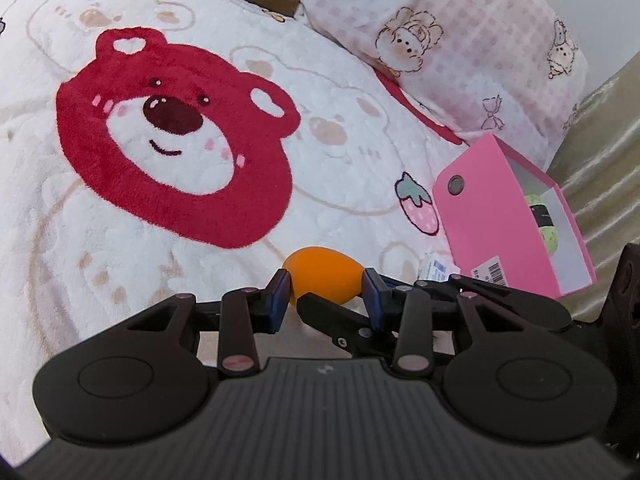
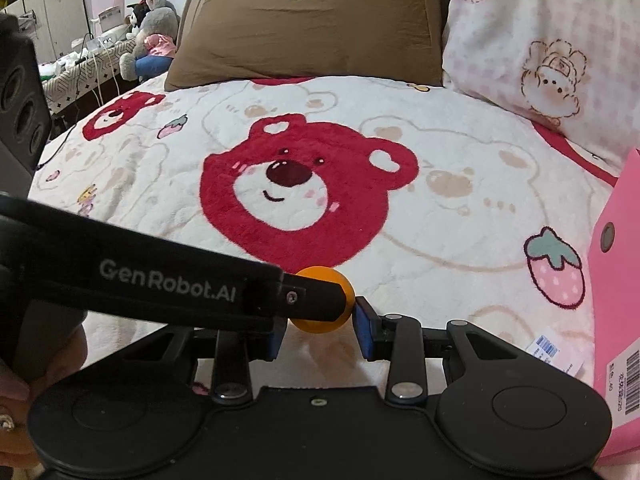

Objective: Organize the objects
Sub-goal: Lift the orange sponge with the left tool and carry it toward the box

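An orange egg-shaped sponge hangs just above a white blanket with a big red bear face. My left gripper has its blue pads pressed on both ends of the sponge. A black finger of the right gripper crosses in front of it. In the right wrist view the same sponge sits between the right gripper's pads. The right pad touches it; the left pad is partly hidden behind the left gripper's black finger. An open pink box stands at the right.
The pink box holds a green item. A brown pillow and a pink checked pillow lie at the head of the bed. Plush toys and a cluttered stand are at the far left. A paper label lies by the box.
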The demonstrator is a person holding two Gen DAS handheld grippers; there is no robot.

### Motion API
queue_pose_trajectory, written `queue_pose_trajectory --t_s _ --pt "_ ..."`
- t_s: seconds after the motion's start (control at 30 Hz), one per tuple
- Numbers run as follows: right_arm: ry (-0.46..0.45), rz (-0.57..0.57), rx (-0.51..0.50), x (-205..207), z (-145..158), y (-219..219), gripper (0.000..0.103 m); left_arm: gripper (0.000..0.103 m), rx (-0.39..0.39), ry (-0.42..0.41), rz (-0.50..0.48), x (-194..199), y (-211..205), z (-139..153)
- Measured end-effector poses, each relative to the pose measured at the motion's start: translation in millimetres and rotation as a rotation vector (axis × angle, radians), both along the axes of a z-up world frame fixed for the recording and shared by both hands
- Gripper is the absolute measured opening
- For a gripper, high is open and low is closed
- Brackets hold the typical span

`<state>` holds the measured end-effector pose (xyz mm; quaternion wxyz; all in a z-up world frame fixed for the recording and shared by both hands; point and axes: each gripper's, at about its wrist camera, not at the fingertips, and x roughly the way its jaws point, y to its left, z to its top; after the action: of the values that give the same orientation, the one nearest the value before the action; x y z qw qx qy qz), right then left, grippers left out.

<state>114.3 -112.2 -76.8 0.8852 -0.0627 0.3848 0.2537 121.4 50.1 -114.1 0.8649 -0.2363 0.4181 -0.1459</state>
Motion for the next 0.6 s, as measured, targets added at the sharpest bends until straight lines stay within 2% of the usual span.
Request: queue_pose_trajectory --t_s 0.23,0.3,0.6 --pt "0.042 0.003 -0.007 -6 13 0 0.04 0.037 0.008 0.022 -0.019 -7 -3 14" --pt "0.044 0.01 -0.007 -10 17 -3 0.04 0.037 0.004 0.058 -0.026 -8 -5 19" --pt "0.081 0.047 0.015 -28 31 -25 0.04 0.037 0.117 0.104 -0.088 -22 -36 43"
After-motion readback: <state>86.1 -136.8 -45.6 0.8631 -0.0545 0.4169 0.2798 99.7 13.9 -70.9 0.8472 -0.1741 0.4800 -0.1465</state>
